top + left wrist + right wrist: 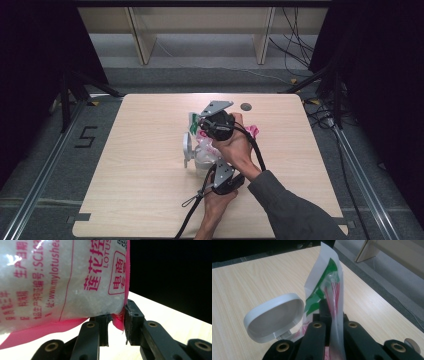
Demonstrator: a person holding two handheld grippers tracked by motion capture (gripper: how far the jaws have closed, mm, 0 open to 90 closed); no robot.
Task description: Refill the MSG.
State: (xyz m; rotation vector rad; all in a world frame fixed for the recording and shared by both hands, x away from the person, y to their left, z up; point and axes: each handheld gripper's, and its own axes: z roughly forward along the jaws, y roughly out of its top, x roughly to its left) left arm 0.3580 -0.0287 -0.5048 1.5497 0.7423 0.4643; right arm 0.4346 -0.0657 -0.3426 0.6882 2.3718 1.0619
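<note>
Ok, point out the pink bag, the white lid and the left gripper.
pink bag (62, 282), left gripper view, on its printed clear face.
white lid (274, 316), right gripper view, on its inner face.
left gripper (117, 322), left gripper view, between its tips, shut on the bag's pink edge.

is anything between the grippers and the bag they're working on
Nothing visible stands between them. The left gripper has its jaws closed on the pink lower edge of the bag. The right gripper is shut on the bag's thin green-and-white top edge. The open white lid sits beside that grip, not in it.
</note>
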